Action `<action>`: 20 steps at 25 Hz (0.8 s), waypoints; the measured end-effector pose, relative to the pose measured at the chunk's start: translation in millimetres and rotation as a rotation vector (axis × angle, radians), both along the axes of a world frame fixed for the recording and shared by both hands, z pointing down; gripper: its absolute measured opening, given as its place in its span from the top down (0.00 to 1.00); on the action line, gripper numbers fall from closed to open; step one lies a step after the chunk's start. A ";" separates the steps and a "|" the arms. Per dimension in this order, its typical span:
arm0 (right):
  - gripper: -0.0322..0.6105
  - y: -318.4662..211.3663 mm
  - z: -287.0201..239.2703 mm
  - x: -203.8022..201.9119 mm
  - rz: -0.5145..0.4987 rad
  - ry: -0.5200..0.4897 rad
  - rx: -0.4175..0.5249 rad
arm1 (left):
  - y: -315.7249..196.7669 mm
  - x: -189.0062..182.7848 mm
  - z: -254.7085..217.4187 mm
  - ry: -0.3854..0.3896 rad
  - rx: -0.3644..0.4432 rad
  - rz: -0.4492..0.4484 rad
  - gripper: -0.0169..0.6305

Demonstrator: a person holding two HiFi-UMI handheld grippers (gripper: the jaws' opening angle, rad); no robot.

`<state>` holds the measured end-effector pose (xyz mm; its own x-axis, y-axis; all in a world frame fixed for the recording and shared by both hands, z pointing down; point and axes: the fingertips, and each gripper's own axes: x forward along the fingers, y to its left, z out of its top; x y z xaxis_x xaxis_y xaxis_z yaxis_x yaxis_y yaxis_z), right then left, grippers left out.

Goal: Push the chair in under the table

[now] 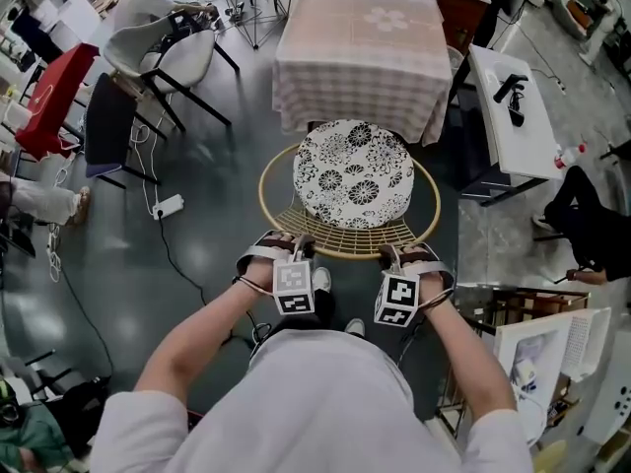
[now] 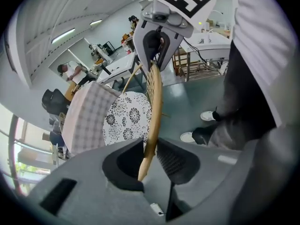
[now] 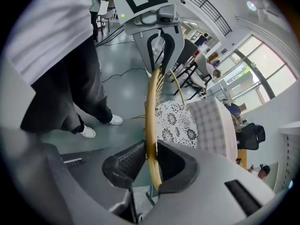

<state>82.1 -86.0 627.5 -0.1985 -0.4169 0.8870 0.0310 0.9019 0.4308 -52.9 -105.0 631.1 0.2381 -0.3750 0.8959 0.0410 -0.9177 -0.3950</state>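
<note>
A round rattan chair with a black-and-white floral cushion (image 1: 353, 173) stands in front of the table (image 1: 360, 42), which wears a checked cloth. Both grippers sit on the near arc of the chair's back rim (image 1: 345, 251). My left gripper (image 1: 281, 240) straddles the rim (image 2: 153, 107); the rim lies against one jaw, with a thin gap at the ribbed pad (image 2: 174, 159). My right gripper (image 1: 409, 255) has the rim (image 3: 151, 107) pinched between its two pads. Each gripper view shows the other gripper further along the rim: the right gripper (image 2: 158, 39) and the left gripper (image 3: 158, 34).
A white side table (image 1: 508, 116) stands to the right of the table. Chairs (image 1: 163, 62) and a seated person are at the back left. A cable and power strip (image 1: 168, 206) lie on the floor to the left. A wooden rack (image 1: 513, 313) is at my right.
</note>
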 end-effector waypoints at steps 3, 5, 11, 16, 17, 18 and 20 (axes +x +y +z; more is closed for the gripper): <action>0.85 0.0 0.8 0.1 -0.017 0.013 -0.017 | 0.2 1.3 1.9 -0.031 -0.005 0.045 0.84; 0.85 -0.4 0.7 0.6 -0.012 0.015 -0.025 | 0.3 1.8 2.8 -0.036 -0.024 0.050 0.84; 0.85 -10.5 -0.2 -0.2 0.024 0.023 -0.033 | -9.1 1.2 3.0 -0.050 -0.065 0.046 0.84; 0.85 -33.2 1.1 2.1 0.076 0.040 -0.019 | -31.2 3.4 4.4 -0.048 -0.055 0.041 0.84; 0.85 -37.3 1.4 2.3 0.080 0.045 -0.017 | -35.4 3.4 4.8 -0.047 -0.055 0.040 0.84; 0.85 -41.5 1.6 2.6 0.084 0.050 -0.015 | -39.7 3.7 5.1 -0.046 -0.054 0.040 0.84; 0.85 -50.2 1.6 2.7 0.094 0.059 -0.012 | -48.7 3.7 5.5 -0.046 -0.056 0.049 0.84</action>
